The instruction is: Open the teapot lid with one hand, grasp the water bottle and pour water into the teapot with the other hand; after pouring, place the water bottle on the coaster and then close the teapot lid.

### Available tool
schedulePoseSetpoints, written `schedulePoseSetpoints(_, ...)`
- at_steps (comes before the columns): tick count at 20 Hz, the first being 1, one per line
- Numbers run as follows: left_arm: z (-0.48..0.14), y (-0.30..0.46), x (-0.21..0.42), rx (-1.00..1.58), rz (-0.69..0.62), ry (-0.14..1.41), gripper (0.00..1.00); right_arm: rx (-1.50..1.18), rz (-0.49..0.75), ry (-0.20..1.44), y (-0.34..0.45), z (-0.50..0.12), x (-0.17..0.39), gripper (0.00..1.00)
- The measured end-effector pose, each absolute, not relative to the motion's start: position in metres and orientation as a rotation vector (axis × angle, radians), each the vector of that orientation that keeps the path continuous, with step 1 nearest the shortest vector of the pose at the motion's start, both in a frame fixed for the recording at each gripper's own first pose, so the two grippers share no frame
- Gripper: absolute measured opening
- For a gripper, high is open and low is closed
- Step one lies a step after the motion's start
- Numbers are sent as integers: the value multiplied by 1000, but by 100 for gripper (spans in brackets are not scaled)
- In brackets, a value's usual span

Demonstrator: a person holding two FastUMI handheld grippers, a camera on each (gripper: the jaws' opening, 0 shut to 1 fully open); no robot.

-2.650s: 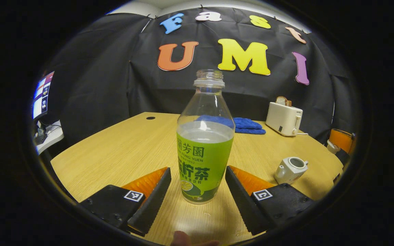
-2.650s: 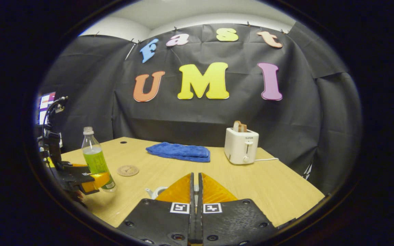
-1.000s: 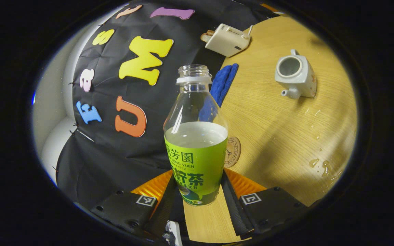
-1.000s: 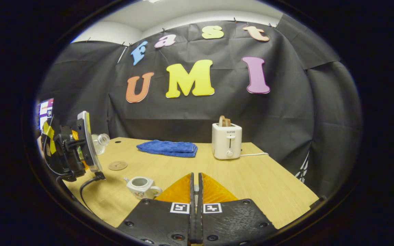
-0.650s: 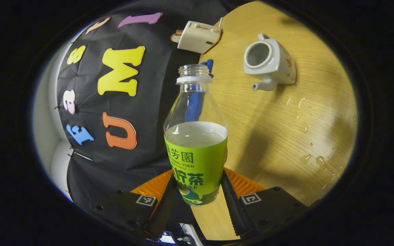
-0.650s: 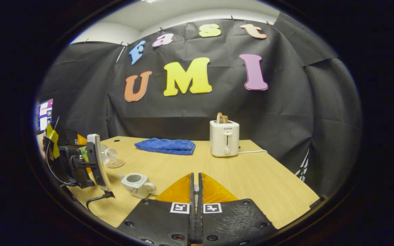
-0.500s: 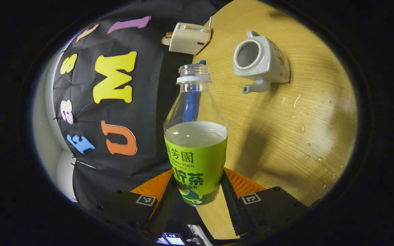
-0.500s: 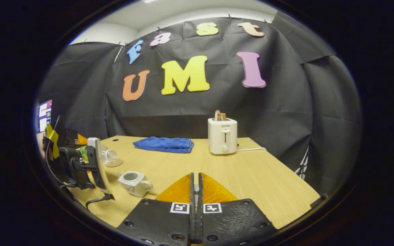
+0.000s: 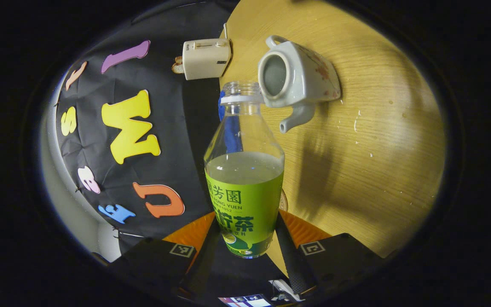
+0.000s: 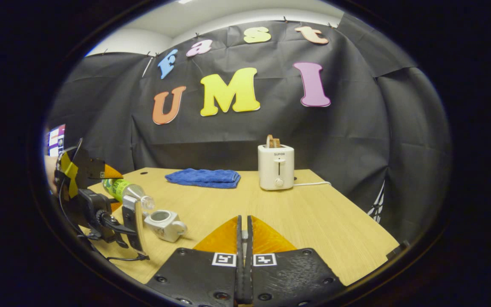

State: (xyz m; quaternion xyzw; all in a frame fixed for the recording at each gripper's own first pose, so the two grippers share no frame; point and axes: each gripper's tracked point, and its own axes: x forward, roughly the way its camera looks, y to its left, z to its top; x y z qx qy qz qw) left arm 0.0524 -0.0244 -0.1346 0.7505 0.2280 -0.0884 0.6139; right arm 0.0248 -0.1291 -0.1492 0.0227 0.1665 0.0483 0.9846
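A clear water bottle (image 9: pixel 244 183) with a green label, uncapped and about half full, is gripped low on its body by my left gripper (image 9: pixel 245 232). It is tipped over, its mouth right beside the opening of the white teapot (image 9: pixel 296 79), which stands lidless on the wooden table (image 9: pixel 377 170). In the right gripper view the tilted bottle (image 10: pixel 127 189) points at the teapot (image 10: pixel 164 222) at the left. My right gripper (image 10: pixel 242 224) is held above the table, shut, with a small pale piece of the teapot lid (image 10: pixel 242 234) pinched between its fingers.
A round coaster (image 9: pixel 283 200) peeks out behind the bottle. A white toaster (image 10: pixel 275 166) with bread and a folded blue cloth (image 10: pixel 203 178) stand at the back of the table. Water drops (image 9: pixel 356 123) lie near the teapot. A monitor (image 10: pixel 54 140) glows far left.
The left gripper has closed on the bottle, lifted it, tilted it steadily further and carried its mouth up to the teapot opening. The right gripper stayed shut and nearly still.
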Motion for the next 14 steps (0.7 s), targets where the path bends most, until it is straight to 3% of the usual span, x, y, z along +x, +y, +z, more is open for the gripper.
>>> schedulePoseSetpoints(14,-112,-29,65,2012,-164,438,75,49,104,326,-129,-147,25,0)
